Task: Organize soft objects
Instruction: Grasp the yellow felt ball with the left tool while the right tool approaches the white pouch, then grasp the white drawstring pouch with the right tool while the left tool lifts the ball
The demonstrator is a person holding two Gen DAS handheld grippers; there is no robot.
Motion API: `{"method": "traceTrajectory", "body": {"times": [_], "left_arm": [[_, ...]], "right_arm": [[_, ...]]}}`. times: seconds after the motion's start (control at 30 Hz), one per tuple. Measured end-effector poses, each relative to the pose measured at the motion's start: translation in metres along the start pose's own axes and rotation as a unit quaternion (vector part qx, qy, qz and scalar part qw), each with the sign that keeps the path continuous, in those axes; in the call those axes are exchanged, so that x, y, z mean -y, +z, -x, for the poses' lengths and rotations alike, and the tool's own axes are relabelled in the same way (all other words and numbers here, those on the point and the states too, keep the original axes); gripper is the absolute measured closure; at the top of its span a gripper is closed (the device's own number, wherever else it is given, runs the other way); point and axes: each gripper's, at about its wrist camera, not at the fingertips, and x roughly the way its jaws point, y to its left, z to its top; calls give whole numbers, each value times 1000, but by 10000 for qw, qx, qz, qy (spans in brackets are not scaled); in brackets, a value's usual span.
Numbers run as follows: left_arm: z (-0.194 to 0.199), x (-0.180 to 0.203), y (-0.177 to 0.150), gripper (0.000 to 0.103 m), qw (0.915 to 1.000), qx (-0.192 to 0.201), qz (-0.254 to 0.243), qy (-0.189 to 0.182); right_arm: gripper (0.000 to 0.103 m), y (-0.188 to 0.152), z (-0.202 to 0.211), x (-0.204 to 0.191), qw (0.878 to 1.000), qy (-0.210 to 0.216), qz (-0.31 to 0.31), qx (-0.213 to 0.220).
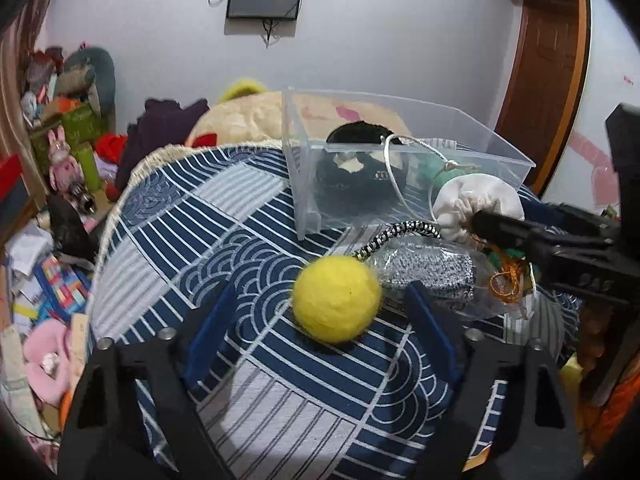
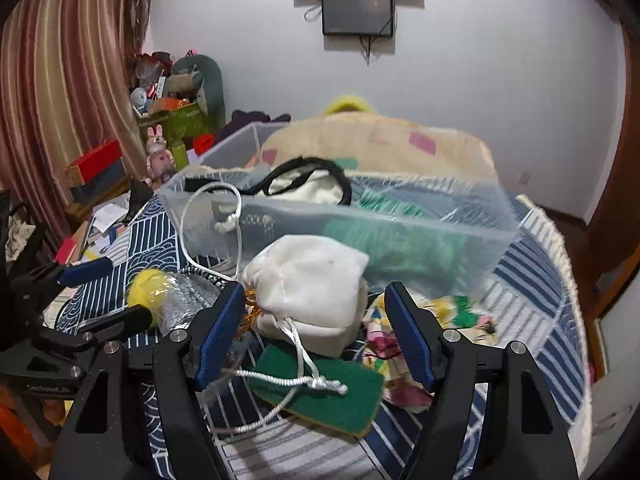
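A yellow felt ball (image 1: 337, 299) lies on the blue patterned cloth (image 1: 208, 216), just ahead of my open, empty left gripper (image 1: 320, 320). A clear plastic bin (image 1: 400, 160) behind it holds a black plush and a green item. My right gripper (image 2: 316, 320) is open around a white drawstring pouch (image 2: 312, 296), which rests on a green sponge (image 2: 320, 396); whether the pads touch it I cannot tell. In the left wrist view the right gripper (image 1: 516, 232) reaches in beside the pouch (image 1: 476, 204). The bin (image 2: 340, 216) and ball (image 2: 150, 288) also show in the right wrist view.
A silver glitter item in clear wrap (image 1: 432, 276) and a black-white cord (image 1: 396, 236) lie right of the ball. A floral cloth (image 2: 452, 320) lies beside the sponge. A large beige plush (image 2: 380, 148) sits behind the bin. Clutter fills the floor at left (image 1: 44, 288).
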Motion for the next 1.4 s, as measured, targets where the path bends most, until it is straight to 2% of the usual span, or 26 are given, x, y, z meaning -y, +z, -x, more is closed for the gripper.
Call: {"method": "traceTrajectory", "body": {"times": [0.03, 0.13, 0.2, 0.27, 0.4, 0.53, 0.77, 0.93, 1.1, 1.17, 1.4], "left_arm": [[-2, -1, 0, 23, 10000, -27, 41, -40], [-5, 1, -3, 37, 9999, -63, 62, -140], [-6, 2, -4, 46, 9996, -98, 75, -244], [-7, 4, -5, 54, 9992, -164, 73, -358], [-3, 4, -6, 59, 9993, -150, 69, -332], [8, 4, -3, 60, 9995, -62, 68, -313], [40, 12, 11, 60, 9991, 327, -169, -196], [50, 16, 19, 60, 9987, 402, -287, -126], [44, 16, 19, 60, 9989, 272, -384, -29], [36, 14, 14, 60, 9992, 104, -379, -17], [27, 8, -5, 57, 9988, -177, -444, 93]], "right_arm": [[34, -1, -3, 1, 10000, 18, -24, -38], [37, -4, -7, 1, 9999, 66, -31, -111], [58, -7, -6, 0, 9997, 191, 6, -140], [68, -10, -4, -1, 9991, 363, 5, -213], [77, -12, 4, -3, 9994, 321, 72, -118], [79, -9, 21, -4, 9997, 77, 175, 120], [79, 4, 52, 3, 9983, -34, 104, 578], [79, 9, 69, 10, 9963, -130, 18, 846], [79, 14, 81, 16, 9943, -242, -57, 1039], [79, 13, 84, 19, 9938, -246, -96, 1081], [79, 10, 82, 20, 9943, -242, -78, 1037]]}}
